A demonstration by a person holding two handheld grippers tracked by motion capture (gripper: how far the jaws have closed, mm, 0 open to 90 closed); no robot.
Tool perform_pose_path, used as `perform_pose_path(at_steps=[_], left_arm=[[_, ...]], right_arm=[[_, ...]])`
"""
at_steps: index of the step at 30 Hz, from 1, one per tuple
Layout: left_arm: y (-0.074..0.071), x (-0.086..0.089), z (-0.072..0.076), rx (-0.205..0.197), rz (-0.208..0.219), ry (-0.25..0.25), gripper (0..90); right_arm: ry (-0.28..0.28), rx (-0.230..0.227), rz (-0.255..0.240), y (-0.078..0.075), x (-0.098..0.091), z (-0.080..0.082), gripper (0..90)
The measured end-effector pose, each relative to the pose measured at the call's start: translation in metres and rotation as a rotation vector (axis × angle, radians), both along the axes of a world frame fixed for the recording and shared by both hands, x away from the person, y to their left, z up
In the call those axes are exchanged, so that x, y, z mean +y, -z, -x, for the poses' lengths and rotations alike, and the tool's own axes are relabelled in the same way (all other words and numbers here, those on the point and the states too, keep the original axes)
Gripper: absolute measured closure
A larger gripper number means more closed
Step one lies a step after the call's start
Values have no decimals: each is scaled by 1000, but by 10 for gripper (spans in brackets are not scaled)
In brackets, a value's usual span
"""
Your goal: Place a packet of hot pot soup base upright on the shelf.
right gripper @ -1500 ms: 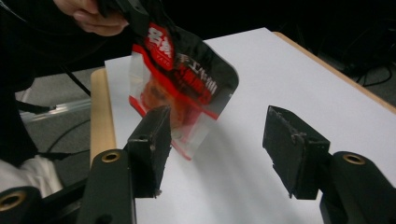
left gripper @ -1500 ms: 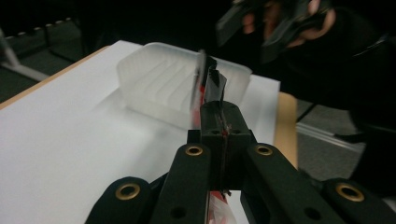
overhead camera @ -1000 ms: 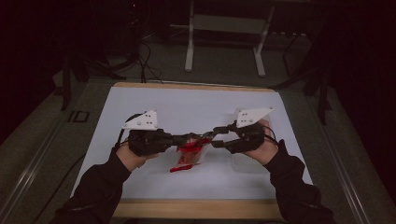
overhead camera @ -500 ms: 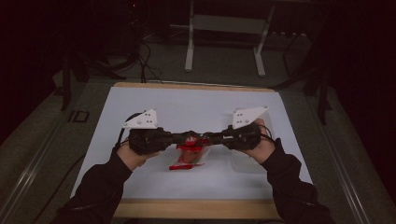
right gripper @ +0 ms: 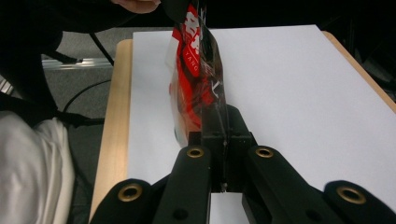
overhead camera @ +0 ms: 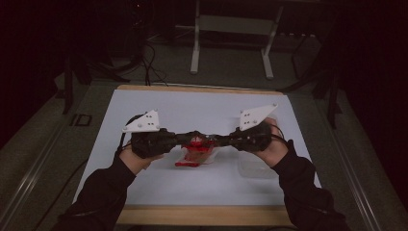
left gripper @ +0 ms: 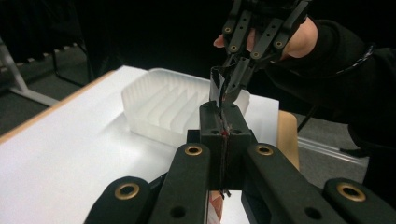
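A red and clear plastic packet (overhead camera: 195,150) hangs over the white table top (overhead camera: 202,113) between my two grippers. My left gripper (overhead camera: 190,139) is shut on the packet's edge, and the thin film (left gripper: 215,83) sticks up from its jaws. Facing it from the other side, my right gripper (overhead camera: 212,140) has just been closing with the packet between its jaws and now pinches the film. In the right gripper view the packet (right gripper: 196,56) runs away from the shut right gripper (right gripper: 219,136), red print showing. In the left gripper view the right gripper (left gripper: 232,88) grips the film just beyond my left gripper (left gripper: 222,114).
A clear ribbed plastic tray (left gripper: 163,107) sits on the table under the person's right wrist (overhead camera: 276,156). The wooden table edge (overhead camera: 202,215) runs along the near side. A metal stand (overhead camera: 231,29) is on the floor behind the table.
The right gripper's jaws stood apart beside the packet a second ago; they have come in toward the left gripper and shut on the film. The left gripper has stayed put.
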State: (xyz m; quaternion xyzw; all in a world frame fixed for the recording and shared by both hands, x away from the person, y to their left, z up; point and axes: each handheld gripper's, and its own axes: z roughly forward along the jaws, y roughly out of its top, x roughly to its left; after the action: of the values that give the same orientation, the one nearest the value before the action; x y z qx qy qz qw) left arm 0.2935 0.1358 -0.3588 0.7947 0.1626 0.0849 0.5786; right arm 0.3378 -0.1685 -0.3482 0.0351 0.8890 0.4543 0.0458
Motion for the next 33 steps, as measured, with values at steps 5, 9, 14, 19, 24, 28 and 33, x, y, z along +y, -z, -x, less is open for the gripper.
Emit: perform_pose_path(at_steps=[5, 9, 14, 19, 24, 28, 33], left_arm=[[-6, -2, 1, -14, 15, -1, 829], [-8, 1, 2, -17, 65, -3, 568], [0, 10, 4, 3, 75, -82, 232], [13, 23, 3, 33, 51, -102, 46], [32, 27, 6, 28, -15, -166, 8], [45, 33, 8, 39, -32, -186, 9], [60, 40, 11, 52, -59, -221, 9]], right_arm=[[7, 12, 18, -12, -2, 1, 900], [21, -5, 23, -22, -7, 1, 900], [35, -17, 39, -32, -18, 1, 900], [72, -30, 47, -40, -35, -2, 900], [104, -46, 50, -45, -53, -5, 900], [129, -70, 41, -49, -69, -7, 900], [160, -107, 47, -50, -88, -10, 900]])
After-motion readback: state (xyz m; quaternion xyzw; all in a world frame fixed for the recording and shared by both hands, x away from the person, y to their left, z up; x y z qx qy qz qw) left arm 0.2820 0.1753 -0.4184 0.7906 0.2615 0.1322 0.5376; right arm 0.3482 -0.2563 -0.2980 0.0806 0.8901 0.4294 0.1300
